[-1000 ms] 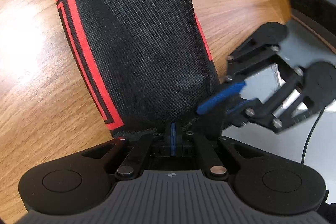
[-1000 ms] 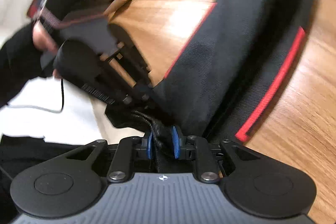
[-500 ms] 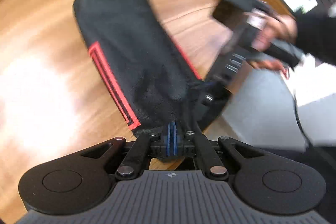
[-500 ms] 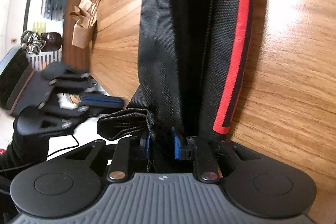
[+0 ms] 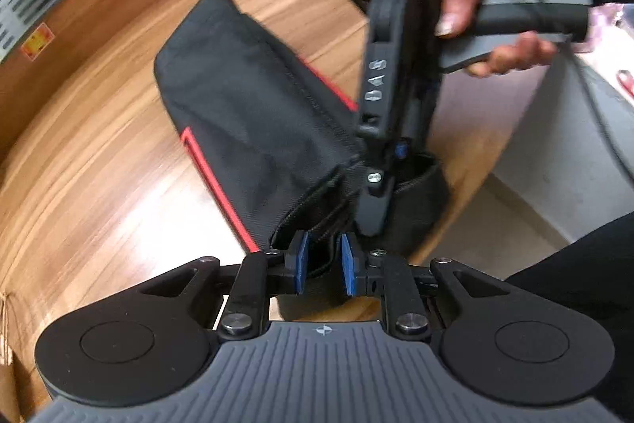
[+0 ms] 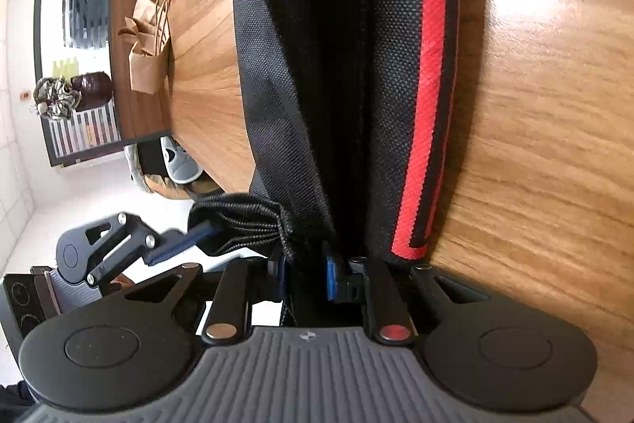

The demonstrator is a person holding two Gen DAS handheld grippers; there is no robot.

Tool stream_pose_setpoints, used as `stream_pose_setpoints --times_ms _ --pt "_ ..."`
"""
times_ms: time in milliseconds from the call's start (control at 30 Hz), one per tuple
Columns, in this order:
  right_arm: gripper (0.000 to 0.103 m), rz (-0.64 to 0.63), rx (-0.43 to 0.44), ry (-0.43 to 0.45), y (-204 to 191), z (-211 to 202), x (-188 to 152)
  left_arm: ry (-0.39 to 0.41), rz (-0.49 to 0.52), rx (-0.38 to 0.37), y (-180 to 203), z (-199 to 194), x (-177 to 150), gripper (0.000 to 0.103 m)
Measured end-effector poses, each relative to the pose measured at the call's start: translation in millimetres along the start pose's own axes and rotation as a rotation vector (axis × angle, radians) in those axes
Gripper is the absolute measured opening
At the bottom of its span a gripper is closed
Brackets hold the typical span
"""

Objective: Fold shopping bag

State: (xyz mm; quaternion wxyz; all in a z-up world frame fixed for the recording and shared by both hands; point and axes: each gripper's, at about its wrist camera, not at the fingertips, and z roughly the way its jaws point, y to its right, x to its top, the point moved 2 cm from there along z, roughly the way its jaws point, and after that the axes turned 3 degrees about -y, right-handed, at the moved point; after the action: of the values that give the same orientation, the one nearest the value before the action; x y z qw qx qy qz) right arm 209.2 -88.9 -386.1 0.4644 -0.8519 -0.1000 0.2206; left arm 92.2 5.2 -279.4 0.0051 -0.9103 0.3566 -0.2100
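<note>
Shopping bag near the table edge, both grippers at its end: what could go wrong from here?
1. The left gripper has just been opening; its pads no longer press the bag's strap, so that end may slump and undo the fold.
2. The right gripper alone clamps the shopping bag; a pull could drag it off the table edge.
3. The grippers sit close together and may collide.
</note>
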Motion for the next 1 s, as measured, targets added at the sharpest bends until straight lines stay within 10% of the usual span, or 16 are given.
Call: stream_pose_setpoints --times_ms 333,633,833,1000 --pt "0.018 -0.108 -0.043 0.083 -10 0 -1 -0.012 -0.029 -0.009 7 36 13 0.03" --pt "0.028 -0.363 -0.16 0.461 -50 -56 -62 0.023 -0.053 -0.024 11 33 9 0.031" --pt "0.0 -0.495 -0.404 0.367 -70 -17 -68 0.048 -0.057 -0.032 10 34 6 0.031" --pt "0.0 -0.525 -0.553 0.285 -71 -1 -51 0.094 -0.015 0.0 13 38 6 0.028"
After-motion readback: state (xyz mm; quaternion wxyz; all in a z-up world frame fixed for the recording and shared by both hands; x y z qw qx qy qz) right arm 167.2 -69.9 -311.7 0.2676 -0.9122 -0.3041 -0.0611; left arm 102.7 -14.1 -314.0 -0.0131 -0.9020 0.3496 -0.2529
